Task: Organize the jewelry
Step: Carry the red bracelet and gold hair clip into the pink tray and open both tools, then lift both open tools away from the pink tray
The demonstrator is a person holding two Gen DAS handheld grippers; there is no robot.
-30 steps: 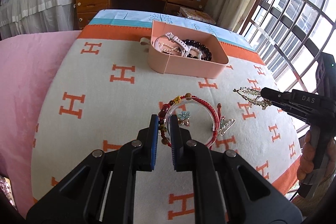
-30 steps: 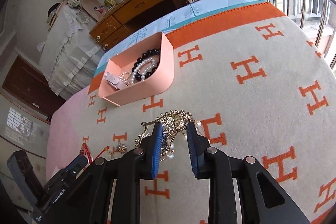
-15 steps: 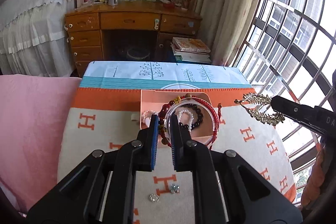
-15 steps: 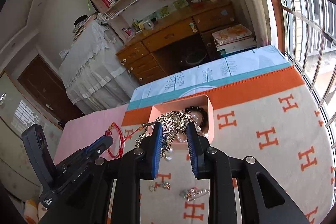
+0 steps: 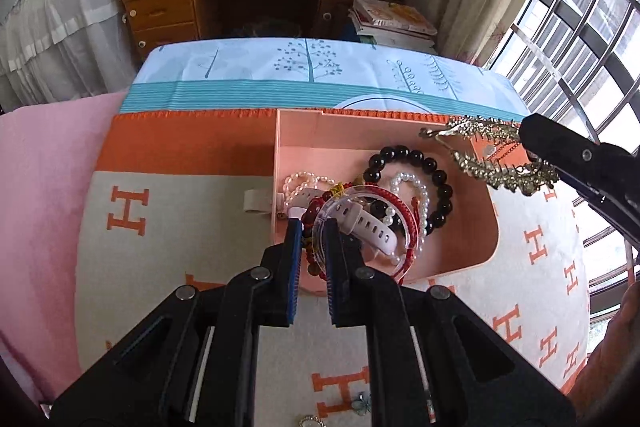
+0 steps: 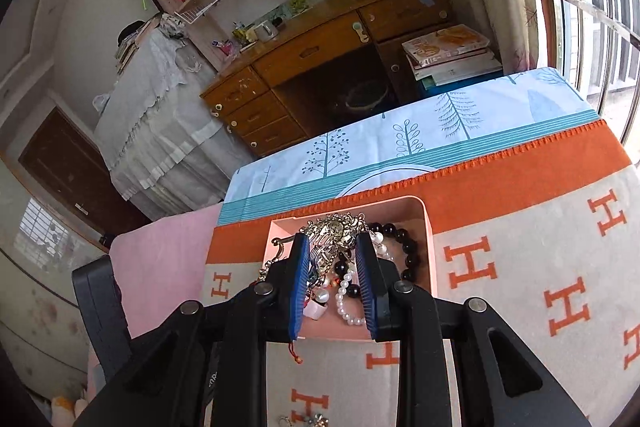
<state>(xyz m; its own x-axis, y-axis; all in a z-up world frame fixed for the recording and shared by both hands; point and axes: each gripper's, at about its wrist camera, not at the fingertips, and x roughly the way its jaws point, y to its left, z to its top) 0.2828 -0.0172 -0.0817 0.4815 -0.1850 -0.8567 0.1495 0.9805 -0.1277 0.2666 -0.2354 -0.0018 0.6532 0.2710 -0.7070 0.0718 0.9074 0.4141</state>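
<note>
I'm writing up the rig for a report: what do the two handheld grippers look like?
Both match. The left gripper and the right gripper have black plastic bodies with triangular cut-outs, round silver pivot bolts and two flat fingers faced with ribbed blue pads. No cables or sleeves show.

The left tool (image 5: 312, 227) points steeply downward with its blue-padded jaws nearly together, pinching the bracelets (image 5: 360, 223) that hang just ahead of its tips. The right tool (image 6: 333, 247) tilts down less steeply, its jaws a little apart and clamped on the gold hair comb (image 6: 332, 231), and its black body (image 5: 580, 163) reaches in from the left tool's right side.
</note>
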